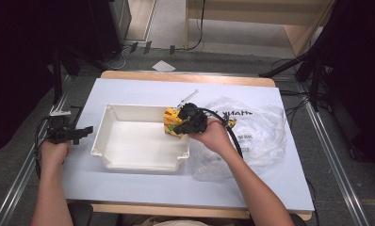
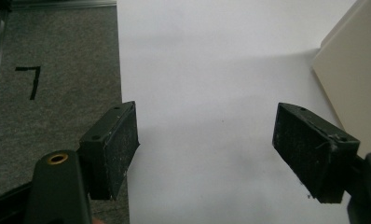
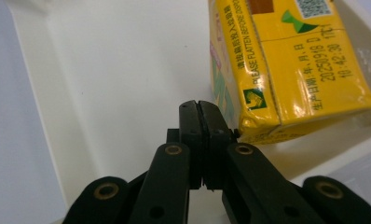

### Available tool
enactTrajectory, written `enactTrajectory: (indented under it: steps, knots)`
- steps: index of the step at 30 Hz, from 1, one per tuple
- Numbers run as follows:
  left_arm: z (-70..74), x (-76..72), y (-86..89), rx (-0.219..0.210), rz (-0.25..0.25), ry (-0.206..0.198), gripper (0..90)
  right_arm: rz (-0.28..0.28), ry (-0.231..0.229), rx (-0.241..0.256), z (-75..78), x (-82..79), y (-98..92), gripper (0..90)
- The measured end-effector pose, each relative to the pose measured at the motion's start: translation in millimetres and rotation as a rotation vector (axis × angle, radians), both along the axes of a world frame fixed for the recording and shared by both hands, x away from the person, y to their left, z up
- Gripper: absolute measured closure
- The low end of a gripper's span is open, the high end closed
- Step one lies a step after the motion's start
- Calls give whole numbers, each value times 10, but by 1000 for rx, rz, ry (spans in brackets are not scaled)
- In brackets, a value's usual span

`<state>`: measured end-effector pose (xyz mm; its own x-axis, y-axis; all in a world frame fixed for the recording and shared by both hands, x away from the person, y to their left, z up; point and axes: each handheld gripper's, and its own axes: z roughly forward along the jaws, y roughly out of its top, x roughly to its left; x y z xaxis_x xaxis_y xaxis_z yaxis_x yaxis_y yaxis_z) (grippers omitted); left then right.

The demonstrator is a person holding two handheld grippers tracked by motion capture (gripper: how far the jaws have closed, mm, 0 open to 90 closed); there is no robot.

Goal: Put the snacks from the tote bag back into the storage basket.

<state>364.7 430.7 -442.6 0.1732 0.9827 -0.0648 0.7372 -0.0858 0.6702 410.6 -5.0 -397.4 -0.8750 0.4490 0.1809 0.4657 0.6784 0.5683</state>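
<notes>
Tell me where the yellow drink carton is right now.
In the high view, the yellow carton sits at the white tray's far right corner, beside the right gripper.

Carton (image 1: 172,121) in tray (image 1: 129,162), bag (image 1: 256,127) right.

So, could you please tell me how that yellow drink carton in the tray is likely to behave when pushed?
The yellow drink carton looks dented at its lower corner, so its walls probably give under pressure. Its glossy skin may slide against the white tray. The shut right claw beside it could probably nudge it without tipping it.
</notes>
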Motion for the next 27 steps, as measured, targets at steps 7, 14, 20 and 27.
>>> enactTrajectory:
  steps: [7, 14, 20, 27]
  knots:
    - [4, 1, -7, -3, -5, -2, 238, -21, -10, 4, 31, 23, -55, 900]
    - [5, 1, -8, -3, -5, -1, 238, -37, -12, 15, 58, 44, -100, 900]
    - [1, 3, -12, 2, -5, 4, 237, -41, -9, 23, 68, 61, -126, 900]
    - [1, 2, -16, 2, -7, 8, 237, -21, 16, 42, 95, 66, -149, 844]
